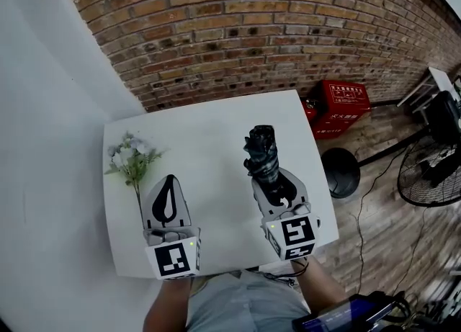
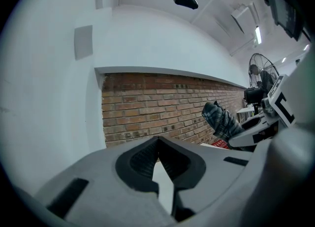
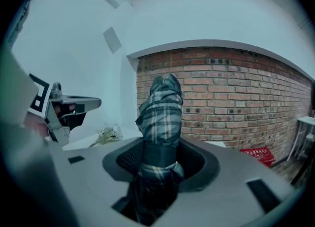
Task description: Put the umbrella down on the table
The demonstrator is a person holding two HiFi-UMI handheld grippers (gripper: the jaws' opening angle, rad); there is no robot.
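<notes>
Left hand-held gripper closed, empty; right hand-held gripper clamped, angled down.

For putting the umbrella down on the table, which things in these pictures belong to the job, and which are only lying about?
Job:
umbrella, clamped in the right gripper
table

Lying about:
flowers, on the table
red boxes, on the floor
fan, on the floor

Brick wall and floor fan suggest a workshop.
</notes>
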